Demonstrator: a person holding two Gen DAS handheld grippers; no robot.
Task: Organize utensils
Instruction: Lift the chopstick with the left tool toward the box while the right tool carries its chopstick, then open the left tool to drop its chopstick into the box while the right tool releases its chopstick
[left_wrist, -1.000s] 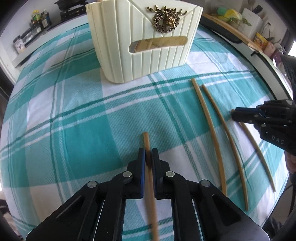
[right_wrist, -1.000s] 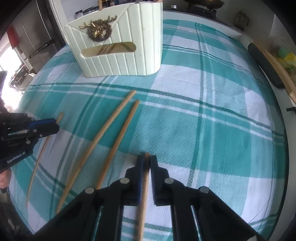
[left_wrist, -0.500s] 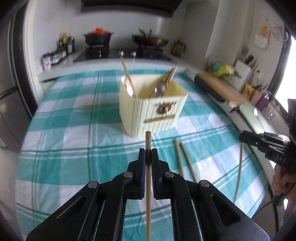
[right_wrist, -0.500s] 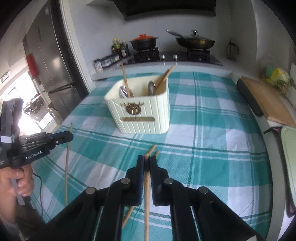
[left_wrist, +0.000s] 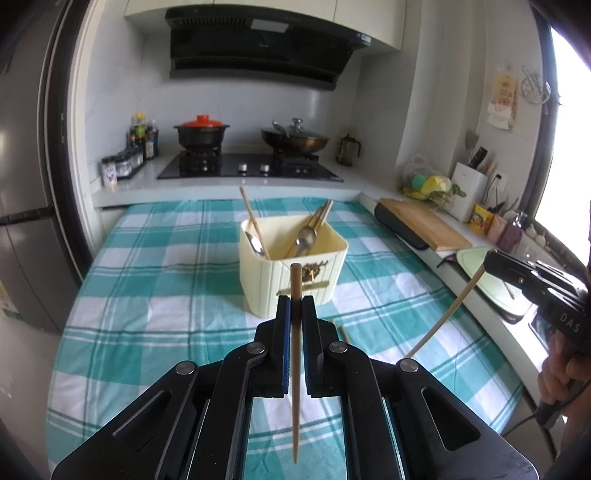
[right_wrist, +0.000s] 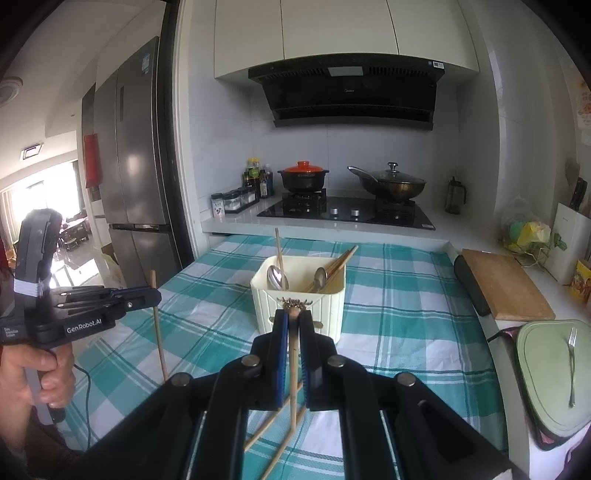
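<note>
Two chopsticks were up off the worktop (left_wrist: 155, 258), one in each hand-held gripper. The left hand-held gripper (left_wrist: 296, 306) was clamped on a chopstick (left_wrist: 295, 369) that hung through its jaws, tip toward 12 o'clock. The right hand-held gripper (right_wrist: 293, 321) pinched its own chopstick (right_wrist: 293, 384) likewise. The caddy (right_wrist: 299, 314) stood at 12 o'clock, holding spoons (right_wrist: 277, 277) and sticks. Two more chopsticks (right_wrist: 273, 439), partly hidden, seemed to lie on the cloth at 6 o'clock.
</note>
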